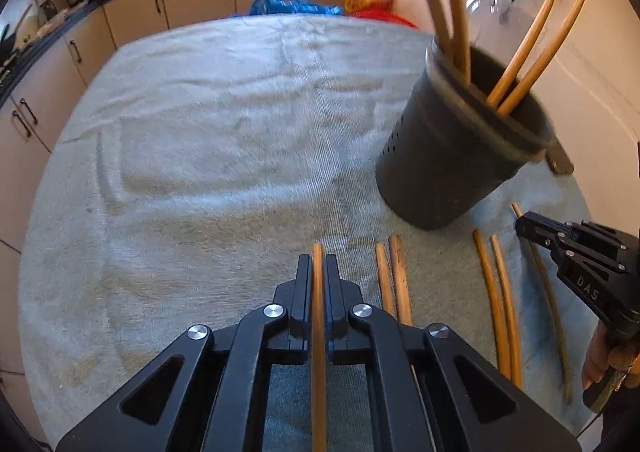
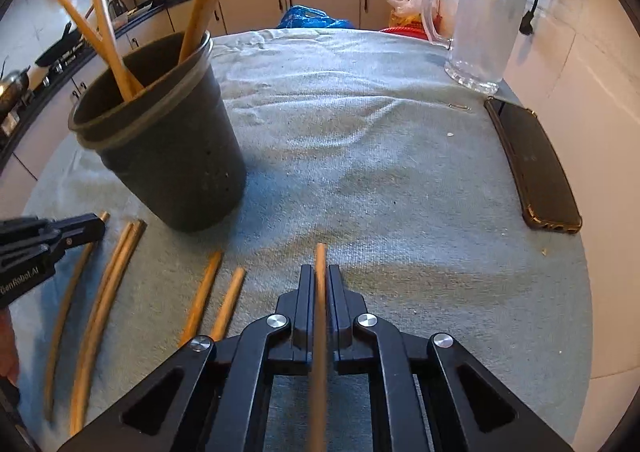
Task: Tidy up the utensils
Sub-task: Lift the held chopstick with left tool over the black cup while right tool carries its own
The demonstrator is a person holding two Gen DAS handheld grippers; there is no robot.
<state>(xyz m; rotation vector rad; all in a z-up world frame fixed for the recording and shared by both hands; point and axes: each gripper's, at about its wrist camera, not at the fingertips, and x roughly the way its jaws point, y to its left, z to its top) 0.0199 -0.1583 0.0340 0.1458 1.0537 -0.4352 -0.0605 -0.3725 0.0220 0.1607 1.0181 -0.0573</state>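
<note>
Left wrist: chopstick (image 1: 318, 316) clamped in hand-held gripper (image 1: 319, 264).

dark holder (image 2: 168, 155): upright, four wooden chopsticks (image 2: 108, 47) inside | loose chopsticks (image 2: 100, 304): flat beside it

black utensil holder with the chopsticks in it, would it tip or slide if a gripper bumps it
The black utensil holder probably tips more readily than it slides: it is tall, narrows toward its base, and long chopsticks lean out well past its rim. The towel under it looks rough, so it likely grips the base. It looks like thin plastic, so probably light.
</note>
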